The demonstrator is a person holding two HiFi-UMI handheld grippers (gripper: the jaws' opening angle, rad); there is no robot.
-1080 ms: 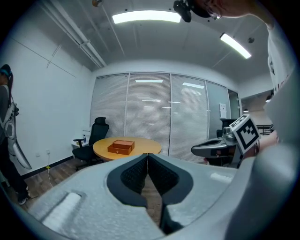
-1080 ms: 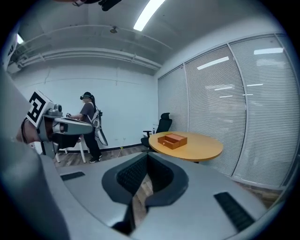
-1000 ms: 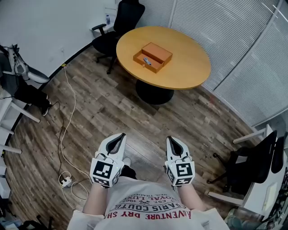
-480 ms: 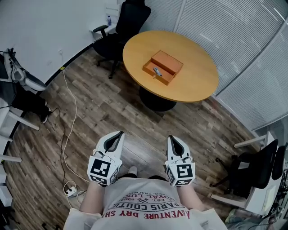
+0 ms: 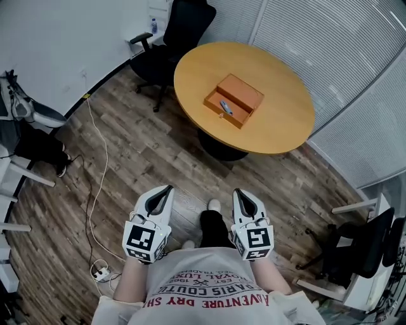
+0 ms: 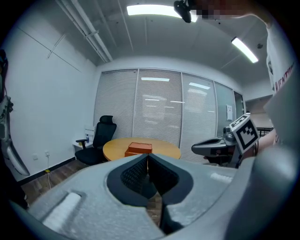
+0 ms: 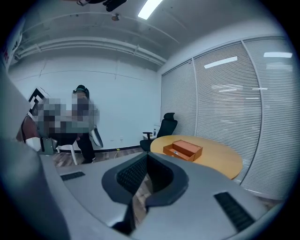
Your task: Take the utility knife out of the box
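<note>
Lying in the open box point(image 5: 242, 93), the utility knife point(image 5: 225, 106); left gripper point(image 5: 167, 189) and right gripper point(image 5: 238, 192) closed, empty.

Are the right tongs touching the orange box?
Apart. Head view shows the right tongs over the wooden floor, far from the open orange box.

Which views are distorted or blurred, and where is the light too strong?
Head view: sharp and evenly lit, though the blinds curve near the edges. Left gripper view: strong fisheye with a dark round border; the ceiling lamp is overexposed. Right gripper view: same fisheye; the box stays clear.
</note>
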